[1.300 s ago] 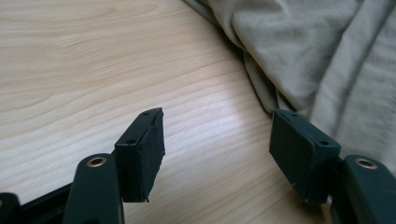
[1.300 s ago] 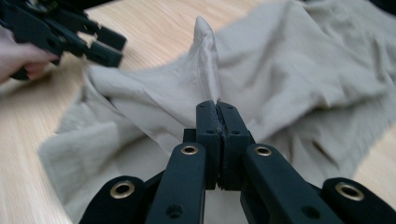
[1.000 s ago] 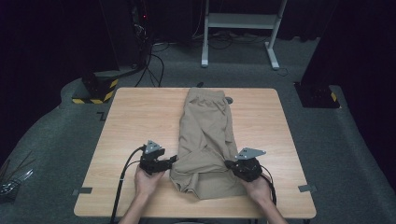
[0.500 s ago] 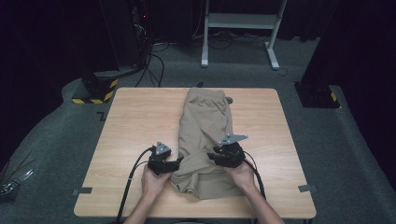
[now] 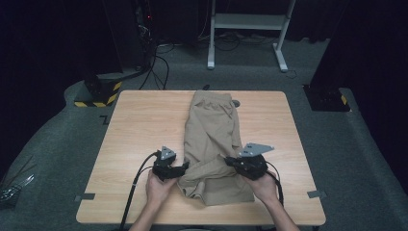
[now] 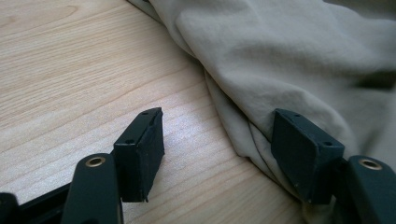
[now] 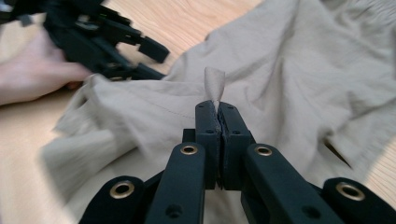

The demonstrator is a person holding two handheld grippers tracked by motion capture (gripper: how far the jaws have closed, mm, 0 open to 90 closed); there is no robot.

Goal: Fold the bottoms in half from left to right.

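A tan garment (image 5: 211, 125) lies lengthwise on the wooden table (image 5: 139, 125), its near end rumpled. My right gripper (image 5: 230, 161) sits over the garment's near right part. In the right gripper view, the right gripper (image 7: 216, 105) is shut on a pinched fold of the tan cloth (image 7: 303, 70) that pokes up past the tips; its jaws have just been closing. My left gripper (image 5: 185, 167) stands open at the garment's near left edge. In the left gripper view, the left gripper (image 6: 217, 116) has one jaw on bare wood and the other against the cloth (image 6: 280, 46); its jaws have just opened slightly.
Bare wood (image 6: 70, 56) stretches left of the garment. The left gripper's hand (image 7: 32, 74) shows across the cloth in the right gripper view. Beyond the table stand a white desk frame (image 5: 250, 29) and a yellow-black striped base (image 5: 98, 94) on grey floor.
My right gripper moved in from the garment's right edge onto the cloth and now pinches a fold, slightly raised. My left gripper shifted a little right to the cloth's edge.
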